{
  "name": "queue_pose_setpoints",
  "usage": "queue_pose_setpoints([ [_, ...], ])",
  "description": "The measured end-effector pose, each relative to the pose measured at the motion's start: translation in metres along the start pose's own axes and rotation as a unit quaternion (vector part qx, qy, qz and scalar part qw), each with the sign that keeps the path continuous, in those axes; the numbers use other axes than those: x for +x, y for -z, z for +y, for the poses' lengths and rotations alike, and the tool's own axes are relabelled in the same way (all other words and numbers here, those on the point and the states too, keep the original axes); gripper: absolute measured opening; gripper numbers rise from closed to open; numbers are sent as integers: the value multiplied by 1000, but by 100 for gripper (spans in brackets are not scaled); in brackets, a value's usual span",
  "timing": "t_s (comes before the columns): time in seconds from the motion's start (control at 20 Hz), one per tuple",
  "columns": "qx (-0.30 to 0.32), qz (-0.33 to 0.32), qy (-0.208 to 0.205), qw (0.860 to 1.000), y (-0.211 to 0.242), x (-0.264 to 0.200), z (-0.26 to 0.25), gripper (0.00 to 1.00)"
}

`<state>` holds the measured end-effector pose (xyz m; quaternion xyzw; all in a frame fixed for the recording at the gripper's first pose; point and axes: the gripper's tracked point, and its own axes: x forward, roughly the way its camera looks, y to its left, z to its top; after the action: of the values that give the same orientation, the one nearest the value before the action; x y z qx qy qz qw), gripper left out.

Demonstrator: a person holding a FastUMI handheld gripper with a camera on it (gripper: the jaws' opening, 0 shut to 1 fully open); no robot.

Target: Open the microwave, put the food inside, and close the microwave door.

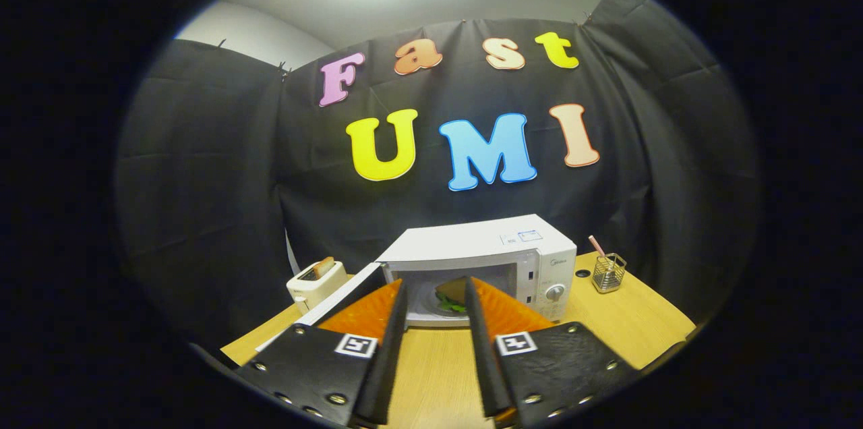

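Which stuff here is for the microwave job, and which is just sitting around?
For the job: the white microwave, its open door, the food on a plate inside, and the open gripper just ahead of it.

Just sitting around: the toaster, the wire holder.

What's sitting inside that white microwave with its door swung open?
Inside the white microwave, a sandwich with green leaves lies on a plate. The open gripper's orange fingers cover the plate's sides and much of the cavity.
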<state>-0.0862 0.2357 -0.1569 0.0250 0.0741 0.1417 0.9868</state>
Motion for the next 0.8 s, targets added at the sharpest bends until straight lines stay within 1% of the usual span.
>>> queue_pose_setpoints([
  [0.1,-14,3,-1,1000,8,-5,14,17],
  [0.15,-18,10,10,1000,12,-7,17,8],
  [0.2,-22,12,-15,1000,16,-9,31,6],
  [0.25,-26,17,-46,998,20,-11,51,7],
  [0.3,-38,24,-61,997,31,-6,64,8],
  [0.35,-46,32,-72,996,37,-10,70,7],
  [0.4,-49,42,-100,993,47,-9,87,1],
  [0.5,-54,58,-132,988,62,-16,112,1],
  [0.65,-55,58,-180,980,68,-27,151,1],
  [0.75,-57,64,-219,972,80,-33,182,1],
  [0.8,-60,67,-231,969,87,-36,194,1],
])
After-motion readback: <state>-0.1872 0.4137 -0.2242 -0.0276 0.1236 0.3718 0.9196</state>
